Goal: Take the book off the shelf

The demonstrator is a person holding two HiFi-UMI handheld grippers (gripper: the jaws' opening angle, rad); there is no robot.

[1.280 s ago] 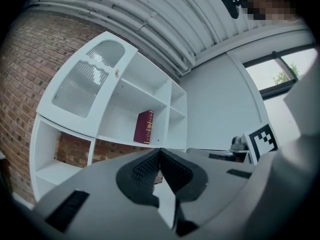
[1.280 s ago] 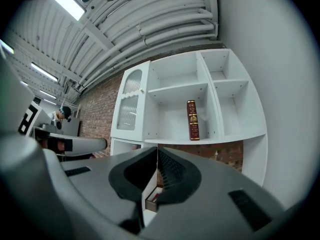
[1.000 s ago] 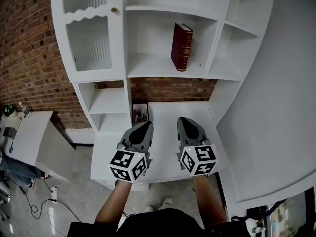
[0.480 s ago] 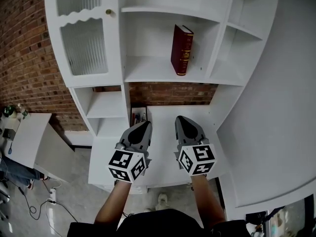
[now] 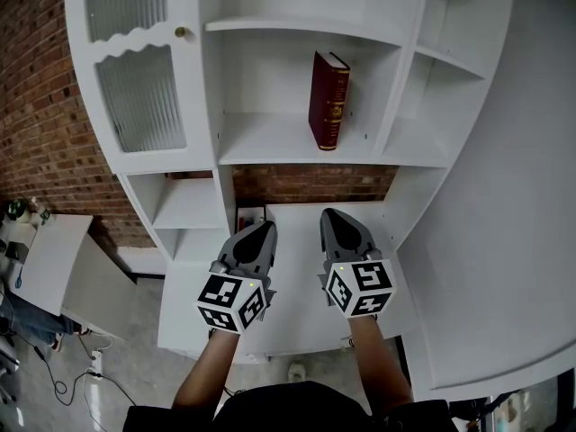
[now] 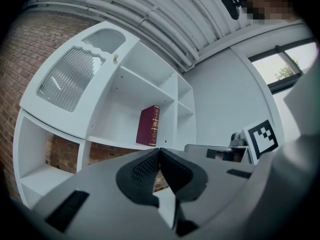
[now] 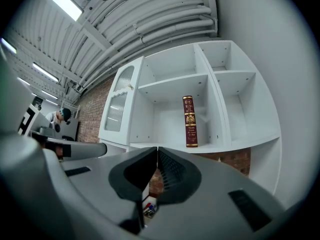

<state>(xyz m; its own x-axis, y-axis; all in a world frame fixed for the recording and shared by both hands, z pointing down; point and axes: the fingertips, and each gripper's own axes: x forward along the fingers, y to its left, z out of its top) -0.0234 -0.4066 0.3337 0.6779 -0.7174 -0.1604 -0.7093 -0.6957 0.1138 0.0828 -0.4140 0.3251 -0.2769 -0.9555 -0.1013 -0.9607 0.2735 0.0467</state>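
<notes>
A dark red book (image 5: 328, 100) with gold print on its spine stands upright in the middle compartment of the white shelf unit (image 5: 297, 147); the same book (image 6: 149, 126) (image 7: 189, 121) shows ahead in both gripper views. My left gripper (image 5: 261, 233) and right gripper (image 5: 330, 220) hover side by side over the desk below, well short of the book. Both point toward the shelves with their jaws shut and nothing between them (image 6: 159, 150) (image 7: 157, 149).
A white desk (image 5: 297, 241) sits under the shelves, with a slot of pens (image 5: 245, 219) at its back left. A cabinet door (image 5: 135, 97) with ribbed glass is at the left. A brick wall (image 5: 40, 124) lies behind, and a white wall (image 5: 513, 196) at the right.
Both grippers have moved forward toward the shelf unit together, still shut. The shelves and book now appear closer and larger in the head view.
</notes>
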